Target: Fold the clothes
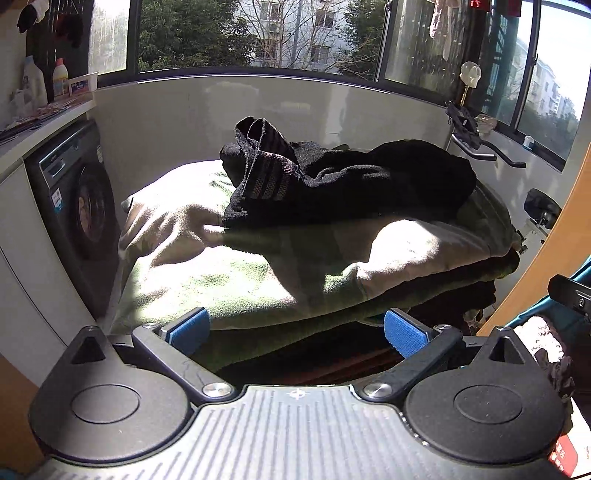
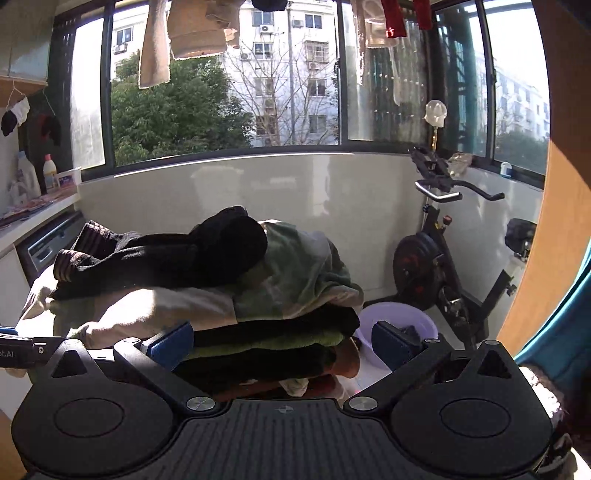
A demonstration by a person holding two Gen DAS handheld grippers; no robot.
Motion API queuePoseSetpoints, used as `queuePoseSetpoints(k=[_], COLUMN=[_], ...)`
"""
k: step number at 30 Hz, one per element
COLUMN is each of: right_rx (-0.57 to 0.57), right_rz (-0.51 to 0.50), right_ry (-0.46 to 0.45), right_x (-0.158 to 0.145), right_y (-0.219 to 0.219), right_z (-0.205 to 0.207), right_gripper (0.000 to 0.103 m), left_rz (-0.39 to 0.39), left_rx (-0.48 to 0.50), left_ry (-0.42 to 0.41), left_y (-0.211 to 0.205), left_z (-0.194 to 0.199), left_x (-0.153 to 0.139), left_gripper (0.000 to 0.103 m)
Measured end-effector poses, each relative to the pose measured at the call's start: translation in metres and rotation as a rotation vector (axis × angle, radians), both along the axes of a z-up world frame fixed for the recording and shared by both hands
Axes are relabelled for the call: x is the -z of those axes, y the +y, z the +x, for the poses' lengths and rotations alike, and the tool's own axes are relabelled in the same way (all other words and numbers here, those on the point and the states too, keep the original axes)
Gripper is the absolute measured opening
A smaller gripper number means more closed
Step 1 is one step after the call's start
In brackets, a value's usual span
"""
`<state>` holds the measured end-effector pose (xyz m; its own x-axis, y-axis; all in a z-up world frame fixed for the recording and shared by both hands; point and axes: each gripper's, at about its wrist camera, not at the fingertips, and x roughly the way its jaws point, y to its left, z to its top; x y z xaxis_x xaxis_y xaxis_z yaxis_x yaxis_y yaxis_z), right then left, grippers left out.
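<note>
Right wrist shows exercise bike (image 2: 443, 273), purple basin (image 2: 395, 321), left wrist neither

Each camera sits just behind its own gripper and looks forward along the two fingers, tilted downward. The left wrist view is close over the pile of clothes (image 1: 295, 236), which fills mid-frame. The right wrist view sits lower and further right, with the pile (image 2: 207, 295) at centre left. Both share the pile, the windows (image 1: 258, 33) (image 2: 229, 81) above, and the exercise bike (image 2: 443, 266) at right.

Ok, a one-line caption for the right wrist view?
Open right tool facing a stack of folded clothes topped by a black garment.
</note>
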<state>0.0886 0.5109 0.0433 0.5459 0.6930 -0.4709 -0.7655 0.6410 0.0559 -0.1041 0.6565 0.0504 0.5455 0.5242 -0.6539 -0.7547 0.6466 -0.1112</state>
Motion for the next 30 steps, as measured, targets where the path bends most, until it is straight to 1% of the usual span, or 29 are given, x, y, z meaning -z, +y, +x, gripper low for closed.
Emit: queuePoseSetpoints(k=[3, 8, 11, 13, 16, 17, 18, 21, 23, 24, 25, 28, 29, 30], right_rx=[0.012, -0.026, -0.059, -0.082, -0.115, -0.135, -0.151, -0.185, -0.201, -0.211, -0.219, -0.235, -0.232, -0.231], right_rz=[-0.017, 0.0, 0.009, 0.011, -0.004, -0.019, -0.031, -0.051, -0.057, -0.057, -0.061, -0.084, -0.096, -0.105], right_ry=[0.002, -0.004, 0.005, 0.019, 0.027, 0.027, 0.027, 0.027, 0.04, 0.047, 0.052, 0.063, 0.062, 0.061], right_x=[0.0, -0.01, -0.013, -0.013, -0.01, -0.009, -0.006, 0.003, 0.009, 0.013, 0.017, 0.031, 0.035, 0.039], right_y=[-0.014, -0.035, -0.048, -0.06, -0.084, -0.093, -0.101, -0.126, -0.143, -0.151, -0.159, -0.182, -0.191, -0.201], right_z=[-0.013, -0.018, -0.012, -0.006, 0.002, 0.004, 0.005, 0.004, 0.004, 0.004, 0.005, 0.007, 0.009, 0.011], right_gripper=[0.102, 0.102, 0.102, 0.102, 0.102, 0.102, 0.102, 0.102, 0.102, 0.102, 0.102, 0.102, 0.102, 0.102], left_rz=[-0.007, 0.001, 0.012, 0.036, 0.066, 0.056, 0.045, 0.034, 0.047, 0.039, 0.014, -0.09, -0.107, -0.107], left_rx=[-0.009, -0.038, -0.067, -0.101, -0.167, -0.199, -0.208, -0.218, -0.197, -0.205, -0.222, -0.257, -0.274, -0.286], left_ry=[0.019, 0.008, -0.008, -0.008, 0.004, -0.005, -0.017, -0.032, -0.034, -0.032, -0.022, 0.019, 0.031, 0.042], left_y=[-0.014, -0.044, -0.063, -0.08, -0.108, -0.119, -0.128, -0.156, -0.177, -0.185, -0.194, -0.217, -0.227, -0.237], left_z=[-0.004, -0.007, -0.006, -0.004, -0.003, -0.006, -0.007, -0.007, -0.004, -0.004, -0.004, -0.005, -0.006, -0.007], left_x=[0.004, 0.002, -0.002, -0.003, -0.005, -0.006, -0.008, -0.011, -0.009, -0.003, 0.005, 0.032, 0.038, 0.041], left_gripper=[0.103, 0.103, 0.103, 0.103, 0.103, 0.103, 0.103, 0.103, 0.103, 0.103, 0.103, 0.103, 0.103, 0.103])
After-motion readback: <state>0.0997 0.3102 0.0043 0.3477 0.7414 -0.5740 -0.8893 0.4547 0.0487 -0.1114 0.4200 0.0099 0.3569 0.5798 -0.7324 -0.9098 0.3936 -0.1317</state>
